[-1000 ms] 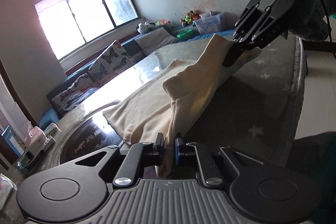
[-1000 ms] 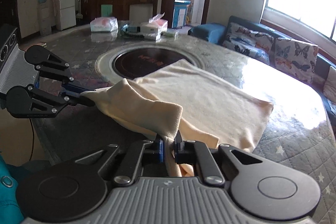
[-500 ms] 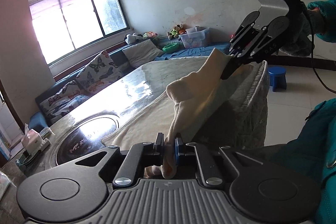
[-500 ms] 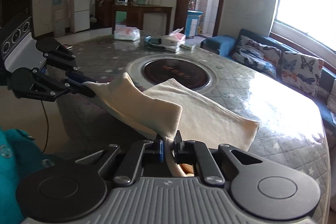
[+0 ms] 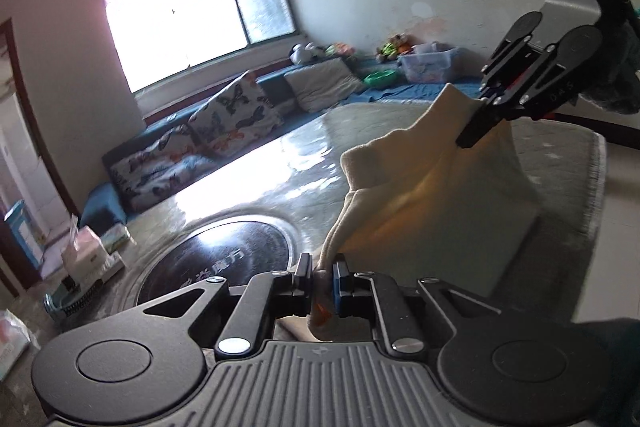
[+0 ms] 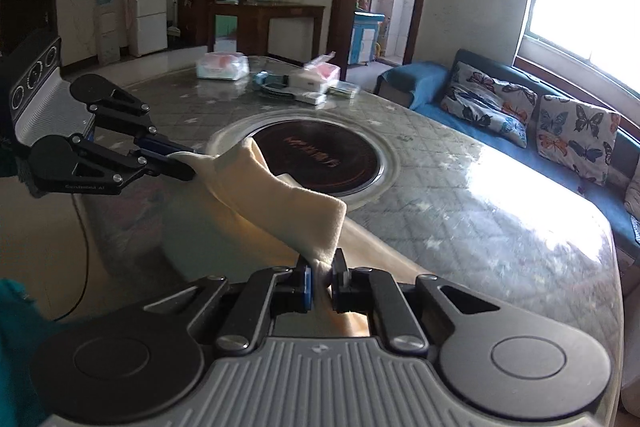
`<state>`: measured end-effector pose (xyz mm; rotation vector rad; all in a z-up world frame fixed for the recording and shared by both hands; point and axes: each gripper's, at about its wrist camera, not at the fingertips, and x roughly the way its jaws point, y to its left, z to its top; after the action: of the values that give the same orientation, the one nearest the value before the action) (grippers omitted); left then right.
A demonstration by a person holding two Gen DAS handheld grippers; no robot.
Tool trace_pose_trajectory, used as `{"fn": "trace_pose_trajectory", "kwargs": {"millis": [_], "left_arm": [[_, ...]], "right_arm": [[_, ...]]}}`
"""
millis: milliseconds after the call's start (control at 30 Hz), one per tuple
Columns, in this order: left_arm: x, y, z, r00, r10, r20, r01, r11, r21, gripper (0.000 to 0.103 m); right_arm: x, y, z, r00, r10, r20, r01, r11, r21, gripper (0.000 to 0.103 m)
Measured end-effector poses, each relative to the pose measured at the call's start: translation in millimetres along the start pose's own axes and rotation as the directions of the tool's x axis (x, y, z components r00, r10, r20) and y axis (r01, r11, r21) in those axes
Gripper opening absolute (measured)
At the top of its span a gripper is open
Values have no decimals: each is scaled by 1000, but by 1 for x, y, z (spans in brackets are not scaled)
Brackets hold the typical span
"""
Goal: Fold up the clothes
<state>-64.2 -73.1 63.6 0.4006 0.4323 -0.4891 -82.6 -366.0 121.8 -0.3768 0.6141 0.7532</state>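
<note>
A cream garment (image 5: 432, 183) hangs stretched between both grippers above the near edge of the round table (image 5: 304, 147). My left gripper (image 5: 322, 273) is shut on one corner of it. At the upper right of the left wrist view, my right gripper (image 5: 474, 129) pinches the other corner. In the right wrist view the right gripper (image 6: 322, 277) is shut on the cream garment (image 6: 280, 199), and the left gripper (image 6: 190, 167) holds the far corner at mid left. The cloth's lower part drapes down out of sight.
The table has a dark round hotplate (image 6: 316, 157) in its middle. Tissue boxes and packets (image 6: 308, 77) sit at its far side. A blue sofa with butterfly cushions (image 6: 532, 123) runs under the window. A teal sleeve (image 6: 16, 331) shows at lower left.
Both grippers have risen and pulled the garment off the table top; it lay mostly flat a second ago and now hangs between them near the table's edge.
</note>
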Motion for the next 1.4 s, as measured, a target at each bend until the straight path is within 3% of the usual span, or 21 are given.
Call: {"fn": "trace_pose_trajectory", "kwargs": {"millis": [200, 367, 433, 567, 700, 933, 1200, 1400], "left_arm": [[66, 18, -3, 993, 70, -97, -77, 994, -74, 11], [104, 27, -12, 981, 101, -168, -124, 983, -133, 11], [109, 27, -11, 979, 114, -169, -136, 983, -123, 11], [110, 29, -5, 980, 120, -159, -140, 983, -122, 11], [113, 32, 5, 982, 117, -149, -135, 983, -124, 11], [137, 39, 6, 974, 122, -192, -155, 974, -166, 17], [93, 68, 4, 988, 74, -139, -119, 928, -354, 29], [58, 68, -15, 988, 0, -155, -67, 902, -427, 35]], "right_arm": [[67, -34, 16, 998, -1, -56, 3, 1000, 27, 8], [124, -52, 1, 995, -32, -97, 45, 989, 141, 10], [136, -60, -8, 992, -44, -116, 66, 977, 202, 16], [136, -79, -16, 990, -95, -105, 123, 942, 312, 22], [121, -75, -10, 987, -155, -52, 163, 950, 267, 22], [134, -52, 4, 996, -85, -42, 91, 976, 196, 22], [156, -52, 32, 998, -23, -53, 35, 974, 224, 23], [191, -60, 43, 993, 43, -108, -13, 964, 264, 23]]}}
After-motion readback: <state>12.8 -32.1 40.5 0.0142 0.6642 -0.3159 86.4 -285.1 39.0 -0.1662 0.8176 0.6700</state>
